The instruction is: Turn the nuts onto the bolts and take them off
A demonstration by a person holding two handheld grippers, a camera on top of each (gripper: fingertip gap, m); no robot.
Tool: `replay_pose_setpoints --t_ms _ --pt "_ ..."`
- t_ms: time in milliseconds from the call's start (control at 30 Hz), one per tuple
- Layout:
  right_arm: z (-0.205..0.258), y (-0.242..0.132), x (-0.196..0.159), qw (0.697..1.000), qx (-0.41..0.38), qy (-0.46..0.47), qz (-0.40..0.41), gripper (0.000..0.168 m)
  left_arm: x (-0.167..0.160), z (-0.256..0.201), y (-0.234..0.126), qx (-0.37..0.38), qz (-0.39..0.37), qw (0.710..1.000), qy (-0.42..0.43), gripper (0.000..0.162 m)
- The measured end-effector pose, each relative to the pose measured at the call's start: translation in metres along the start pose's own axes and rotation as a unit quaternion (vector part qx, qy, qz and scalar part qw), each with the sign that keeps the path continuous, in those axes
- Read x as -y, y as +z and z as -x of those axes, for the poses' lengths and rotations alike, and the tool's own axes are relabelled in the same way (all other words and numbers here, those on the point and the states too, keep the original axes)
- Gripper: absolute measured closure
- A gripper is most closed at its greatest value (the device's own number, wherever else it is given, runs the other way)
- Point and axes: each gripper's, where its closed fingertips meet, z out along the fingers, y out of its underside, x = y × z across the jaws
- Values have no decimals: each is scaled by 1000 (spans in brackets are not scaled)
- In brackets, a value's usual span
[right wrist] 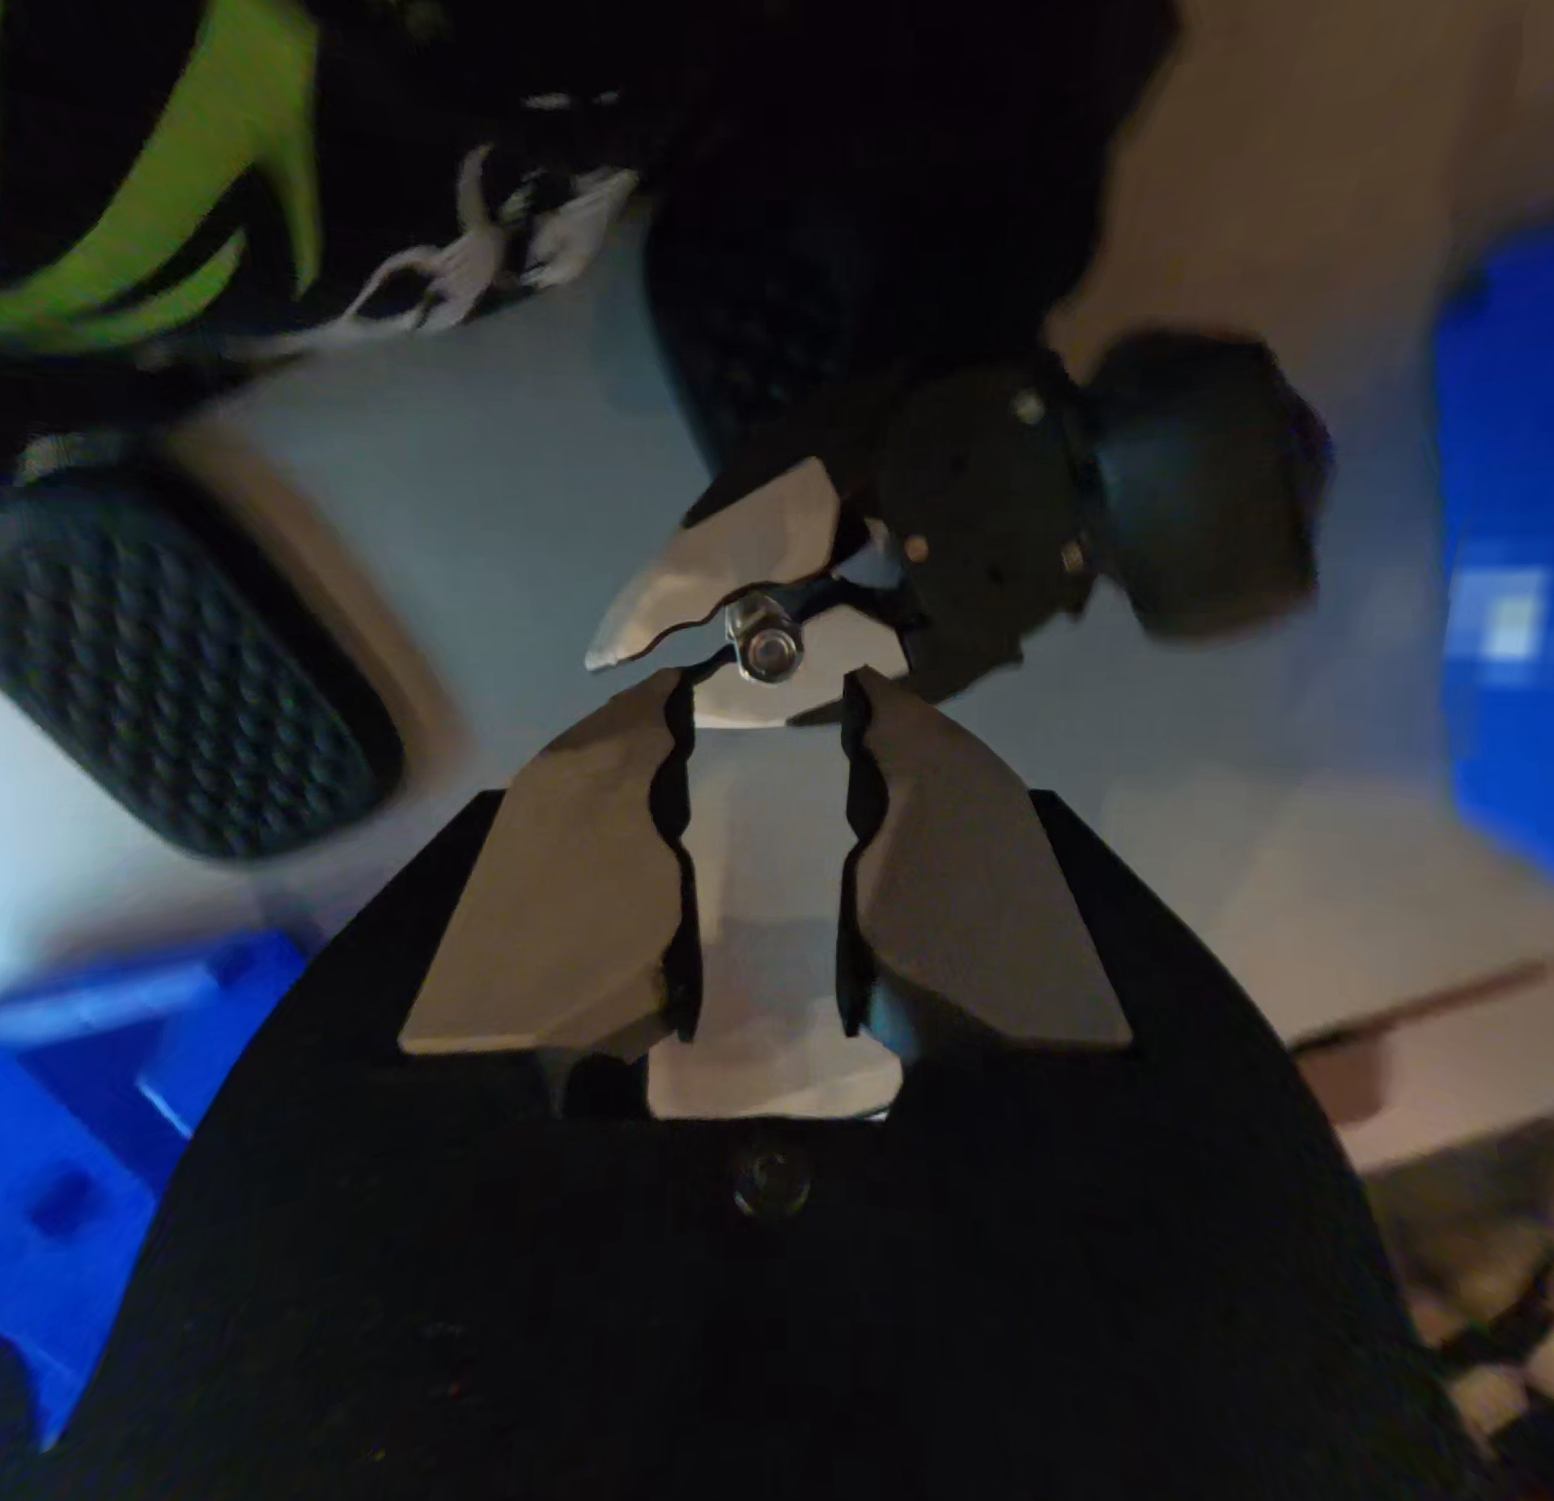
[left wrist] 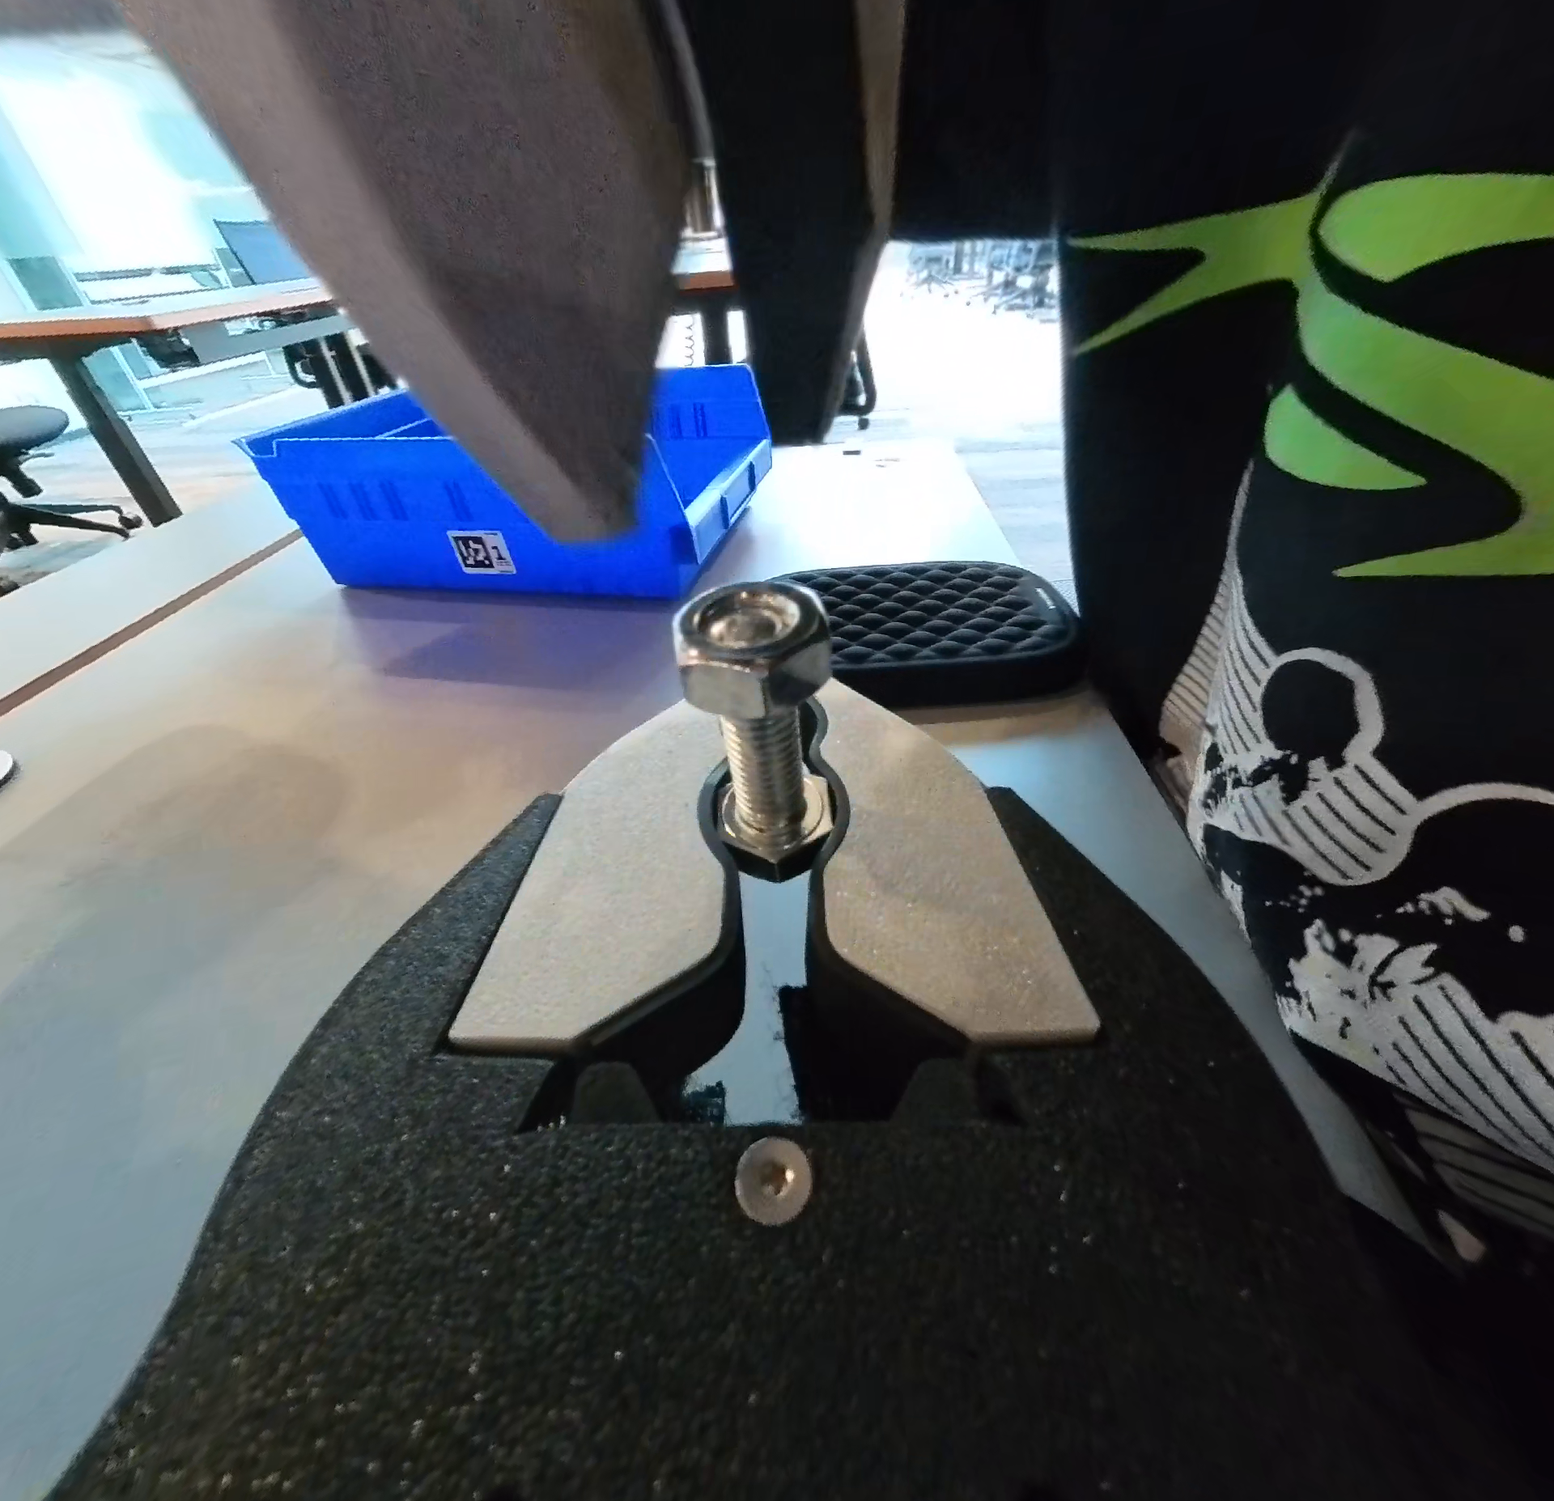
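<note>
My left gripper (left wrist: 761,733) is shut on the lower end of a silver bolt (left wrist: 761,767) and holds it upright above the table. A silver hex nut (left wrist: 751,647) sits at the bolt's top end. In the right wrist view, which is blurred, my right gripper (right wrist: 765,680) is open and looks down on the nut (right wrist: 767,649) from just above, its fingertips (right wrist: 652,704) close to either side of it. The left gripper (right wrist: 715,586) shows there clamped on the bolt. One right finger (left wrist: 504,284) looms large at the top of the left wrist view.
A blue bin (left wrist: 504,502) stands on the grey table (left wrist: 252,788) behind the bolt. A black quilted pad (left wrist: 933,620) lies at the table's edge. A person in a black shirt with green print (left wrist: 1387,494) stands close on the right. Another blue bin (right wrist: 84,1124) is nearby.
</note>
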Motion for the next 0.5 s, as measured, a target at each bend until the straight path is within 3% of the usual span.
replay_pose_setpoints --t_ms 133,300,400,500 --pt "1 10 4 995 64 -78 16 136 0 0 0 -2 1 1000 2 152" --pt "-3 18 -2 991 88 -95 43 151 -1 -1 0 -3 2 1000 3 152" --pt "-6 16 -2 995 73 -47 37 152 0 0 -1 0 -1 1000 3 152" --pt "-8 15 -3 996 56 68 32 152 1 2 -1 5 -3 1000 1 152"
